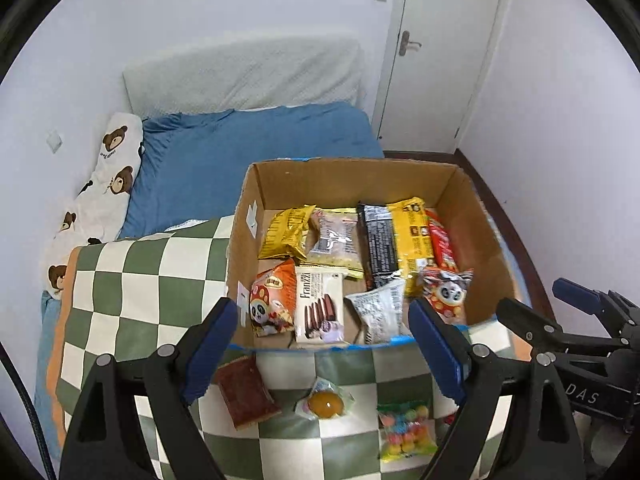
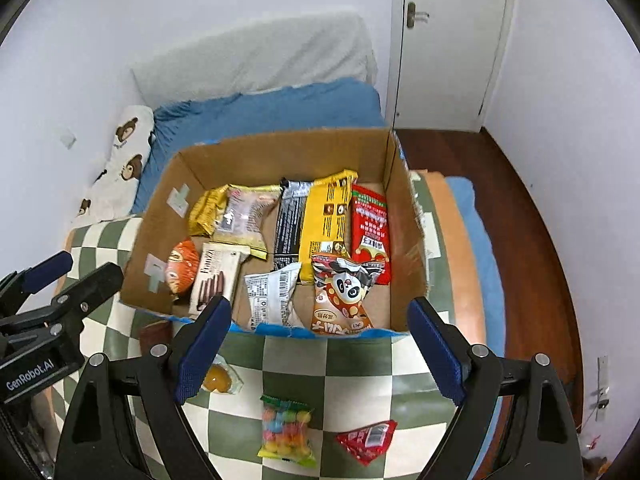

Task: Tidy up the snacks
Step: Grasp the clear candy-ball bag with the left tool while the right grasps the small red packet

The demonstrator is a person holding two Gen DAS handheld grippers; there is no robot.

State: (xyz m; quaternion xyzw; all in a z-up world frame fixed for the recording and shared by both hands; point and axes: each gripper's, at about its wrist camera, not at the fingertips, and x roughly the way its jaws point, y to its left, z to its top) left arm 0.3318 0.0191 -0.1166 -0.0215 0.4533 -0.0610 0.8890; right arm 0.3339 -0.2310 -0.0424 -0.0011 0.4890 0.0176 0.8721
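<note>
Snacks packed in an open cardboard box (image 1: 456, 192), centre of both views, standing on a green-and-white checkered cloth (image 1: 132, 280) spread over a bed. Inside, from the left wrist view: yellow foil packet (image 1: 284, 234) at upper left, clear-wrapped pastry (image 1: 334, 238) beside it, black bar (image 1: 378, 240), yellow bar (image 1: 412, 236), red packet (image 1: 440, 240) along the right. Nearer the front wall: orange panda bag (image 1: 272, 302), Franzzi biscuit pack (image 1: 320, 304), white sachet (image 1: 380, 308), second panda bag (image 1: 448, 290).

Still outside the box, on the cloth along the lower frame: brown cake slice (image 1: 246, 394), jelly cup (image 1: 326, 402), bag of coloured candy balls (image 1: 406, 430); in the right wrist view also a small red packet (image 2: 368, 438) at lower right.

Left gripper (image 1: 320, 346) with blue pads wide apart, nothing between them, above the loose items. Right gripper (image 2: 320, 344) likewise spread and empty. Blue sheet (image 1: 248, 148) and bear-print pillow (image 1: 114, 168) at upper left, white door (image 1: 440, 40) at upper right.
</note>
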